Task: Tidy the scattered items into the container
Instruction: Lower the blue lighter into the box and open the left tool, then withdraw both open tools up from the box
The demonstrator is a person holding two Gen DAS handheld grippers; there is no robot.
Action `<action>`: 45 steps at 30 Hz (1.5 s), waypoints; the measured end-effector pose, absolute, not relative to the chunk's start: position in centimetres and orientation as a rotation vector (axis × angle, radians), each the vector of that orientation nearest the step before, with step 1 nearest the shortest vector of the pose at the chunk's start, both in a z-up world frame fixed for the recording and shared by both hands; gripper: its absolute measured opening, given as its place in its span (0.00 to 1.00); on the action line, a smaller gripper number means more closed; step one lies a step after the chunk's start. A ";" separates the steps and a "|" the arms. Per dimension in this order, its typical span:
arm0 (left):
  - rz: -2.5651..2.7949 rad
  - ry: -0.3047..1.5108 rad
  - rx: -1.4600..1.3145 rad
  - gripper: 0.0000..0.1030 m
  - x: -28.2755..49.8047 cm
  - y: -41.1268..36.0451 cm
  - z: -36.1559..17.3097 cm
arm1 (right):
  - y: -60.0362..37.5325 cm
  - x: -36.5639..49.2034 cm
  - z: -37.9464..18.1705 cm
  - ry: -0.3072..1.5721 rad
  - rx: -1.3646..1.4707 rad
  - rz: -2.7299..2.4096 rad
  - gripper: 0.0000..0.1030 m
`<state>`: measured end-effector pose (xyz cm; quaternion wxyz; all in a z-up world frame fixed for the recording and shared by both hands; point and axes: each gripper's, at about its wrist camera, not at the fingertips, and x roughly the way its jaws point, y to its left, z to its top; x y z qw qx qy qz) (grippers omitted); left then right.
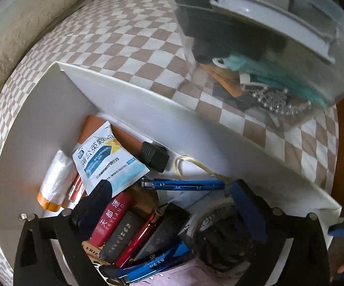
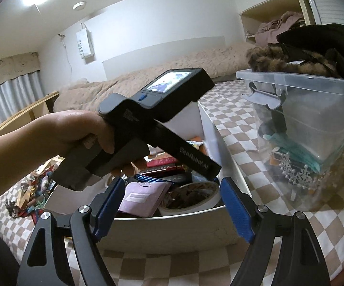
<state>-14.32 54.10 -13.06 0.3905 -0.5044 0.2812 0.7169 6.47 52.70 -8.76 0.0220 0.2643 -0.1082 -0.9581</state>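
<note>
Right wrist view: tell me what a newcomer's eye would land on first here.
The person's hand fills the left middle, holding the black left claw, open, pointed down into the white box, which is packed with pens, booklets and a tape roll. To the right on the checkered cloth stands a clear plastic bin with a pearl tiara inside. The right claw stands open at the box's near wall.

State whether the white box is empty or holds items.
Holds items: the white box contains pens, a sachet and tape.

White box crammed with clutter
</note>
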 end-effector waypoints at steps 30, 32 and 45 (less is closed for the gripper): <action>2.083 0.910 -1.369 0.99 -16.1 51.9 -15.2 | 52.6 6.0 -8.8 -0.329 0.864 -2.969 0.80; 2.084 0.930 -1.370 0.99 -16.1 52.2 -16.1 | 52.6 6.0 -8.8 -0.325 0.867 -2.968 0.80; 2.027 0.760 -1.277 0.99 -13.0 52.3 -14.1 | 52.6 5.9 -8.7 -0.334 0.869 -2.960 0.81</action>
